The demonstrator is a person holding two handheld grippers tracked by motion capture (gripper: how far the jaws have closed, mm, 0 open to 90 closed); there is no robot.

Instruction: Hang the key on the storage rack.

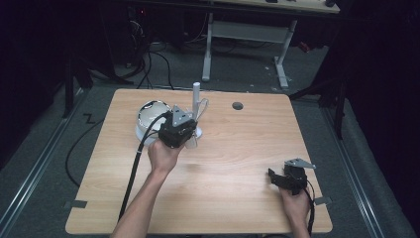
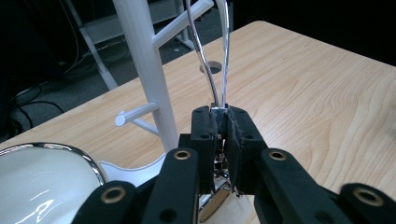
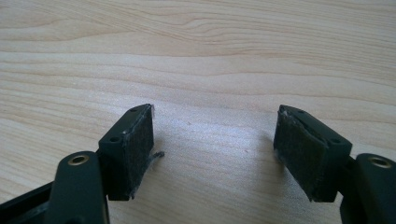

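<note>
Two grippers are on show. The left gripper has its jaws pressed tight on the thin metal handle of a utensil, whose two shiny wires rise up and away toward a peg on the white rack. That rack stands near the back left of the desk, just beside a white bowl with a chrome rim. Over on the near right corner, well apart from it all, the right gripper hangs low over bare wood, jaws spread wide with nothing between them.
</note>
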